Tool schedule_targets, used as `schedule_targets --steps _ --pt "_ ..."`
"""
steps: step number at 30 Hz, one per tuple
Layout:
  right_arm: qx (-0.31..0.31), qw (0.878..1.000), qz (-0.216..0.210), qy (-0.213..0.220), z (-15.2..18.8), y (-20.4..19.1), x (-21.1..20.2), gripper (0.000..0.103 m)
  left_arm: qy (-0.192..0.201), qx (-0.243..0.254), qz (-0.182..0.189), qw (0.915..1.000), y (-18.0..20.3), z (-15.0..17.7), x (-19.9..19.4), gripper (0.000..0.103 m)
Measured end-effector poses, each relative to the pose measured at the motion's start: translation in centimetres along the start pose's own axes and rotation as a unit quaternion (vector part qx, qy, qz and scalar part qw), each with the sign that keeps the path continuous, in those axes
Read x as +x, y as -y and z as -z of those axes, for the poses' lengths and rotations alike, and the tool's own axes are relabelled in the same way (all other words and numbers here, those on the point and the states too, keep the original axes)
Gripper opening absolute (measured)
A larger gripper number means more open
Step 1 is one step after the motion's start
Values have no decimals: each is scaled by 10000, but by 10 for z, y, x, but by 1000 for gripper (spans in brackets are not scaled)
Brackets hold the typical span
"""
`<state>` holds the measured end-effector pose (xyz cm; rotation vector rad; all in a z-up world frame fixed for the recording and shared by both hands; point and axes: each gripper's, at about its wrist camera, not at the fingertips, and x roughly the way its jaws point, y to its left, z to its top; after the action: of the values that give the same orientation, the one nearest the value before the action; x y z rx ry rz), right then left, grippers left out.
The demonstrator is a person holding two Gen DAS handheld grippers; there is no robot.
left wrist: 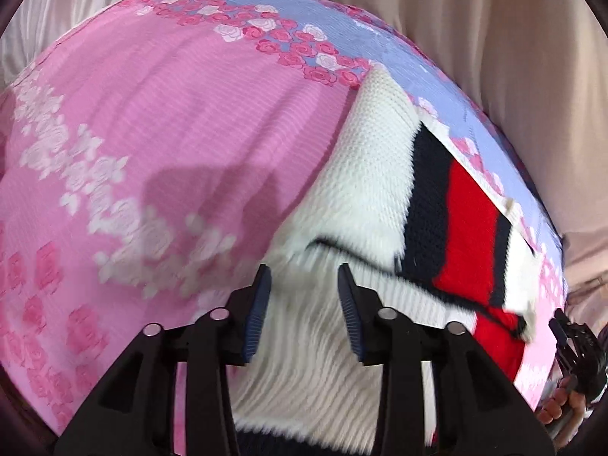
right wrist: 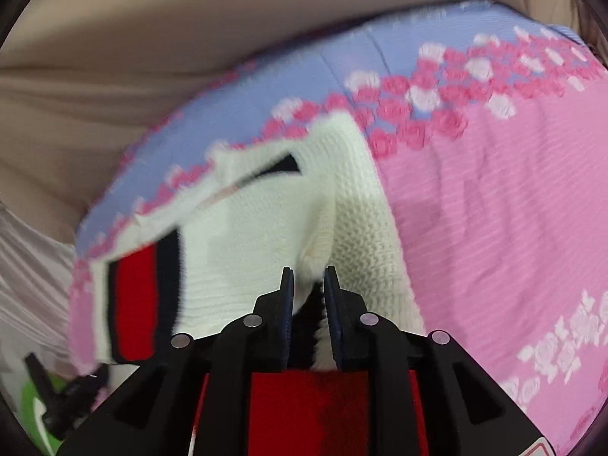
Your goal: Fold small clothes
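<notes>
A small white knit sweater (left wrist: 364,174) with a navy and red stripe lies on the pink flowered bedsheet (left wrist: 171,114). My left gripper (left wrist: 304,277) is open, its jaws just over the sweater's ribbed white hem, with nothing between them. In the right wrist view the sweater (right wrist: 258,228) is bunched and lifted. My right gripper (right wrist: 308,277) is shut on a fold of its white knit, with red knit draped below the jaws. The other gripper shows at the right edge of the left wrist view (left wrist: 573,342) and at the lower left of the right wrist view (right wrist: 57,391).
The sheet has a lavender border with pink and white roses (left wrist: 304,45). Beige curtain or bedding (left wrist: 494,38) lies beyond the bed edge. A green and white object (right wrist: 34,406) sits at the lower left of the right wrist view.
</notes>
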<state>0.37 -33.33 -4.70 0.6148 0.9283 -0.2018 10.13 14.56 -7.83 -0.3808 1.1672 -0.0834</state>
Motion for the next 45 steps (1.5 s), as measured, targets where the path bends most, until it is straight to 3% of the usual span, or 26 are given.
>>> schedule_targets --steps 2,5,8,10,12,14,16,17,18,19,20,22,26,28,30,33,35,36,38,39,42,45 --pt "124 9999 -33 83 18 15 -33 50 -162 167 95 9997 -11 19 -15 50" --pt "25 9993 74 -354 75 48 -65 53 -635 327 290 9970 -42 67 -36 54" --pt "-274 9933 448 -1028 152 82 -88 54 -1210 -86 669 9904 -78 119 -49 56" --pt "-223 9872 338 -1546 203 96 -98 54 -1617 -440 959 9812 -93 149 -52 56" --pt "-152 9808 194 -1936 236 103 -103 54 -1756 -510 1341 9739 -93 163 -54 61" --pt "-393 9830 109 -1793 256 96 -112 58 -1969 -492 1659 9650 -88 166 -49 61" --pt "-593 9802 25 -1888 265 84 -112 63 -2182 -299 1630 9617 -76 169 -41 60" --pt "-719 9792 53 -1896 265 78 -111 64 -2213 -64 1476 9640 -68 168 -40 56" --pt "-781 9790 62 -1881 265 75 -109 64 -2219 96 1284 9665 -63 166 -39 27" --pt "-787 9798 -40 -1839 263 73 -108 58 -2278 189 1079 9675 -61 164 -36 8" --pt "-705 9804 -136 -1833 257 71 -106 32 -2384 28 1014 9659 -62 161 -35 8" --pt "-420 9829 -213 -1780 250 73 -105 9 -2433 -314 1082 9634 -69 158 -40 7" --pt "-291 9904 -65 -1347 238 68 -131 7 -2437 49 926 9654 -65 158 -72 6" --pt "-474 9854 114 -1634 241 70 -139 7 -2604 212 848 9615 -72 167 -89 6" --pt "-710 9737 347 -2137 251 77 -145 6 -2829 241 811 9554 -78 179 -100 6" --pt "-1061 9508 360 -2889 271 76 -157 6 -3156 296 730 9456 -80 192 -114 6" --pt "-1371 9365 323 -3212 274 66 -164 6 -3132 228 813 9459 -76 185 -125 6" --pt "-1485 9337 269 -3248 269 59 -169 6 -2959 168 900 9508 -74 169 -134 6" --pt "-1482 9445 121 -2929 236 47 -173 6 -2553 148 1123 9602 -60 133 -136 6" --pt "-1370 9556 -30 -2608 212 42 -175 6 -2264 250 1311 9648 -44 105 -131 6" --pt "-909 9828 -508 -1527 134 34 -162 6 -1521 573 1372 9771 -5 36 -101 6" --pt "-301 9932 -977 -561 62 30 -120 6 -1109 583 1360 9828 31 -21 -52 8"
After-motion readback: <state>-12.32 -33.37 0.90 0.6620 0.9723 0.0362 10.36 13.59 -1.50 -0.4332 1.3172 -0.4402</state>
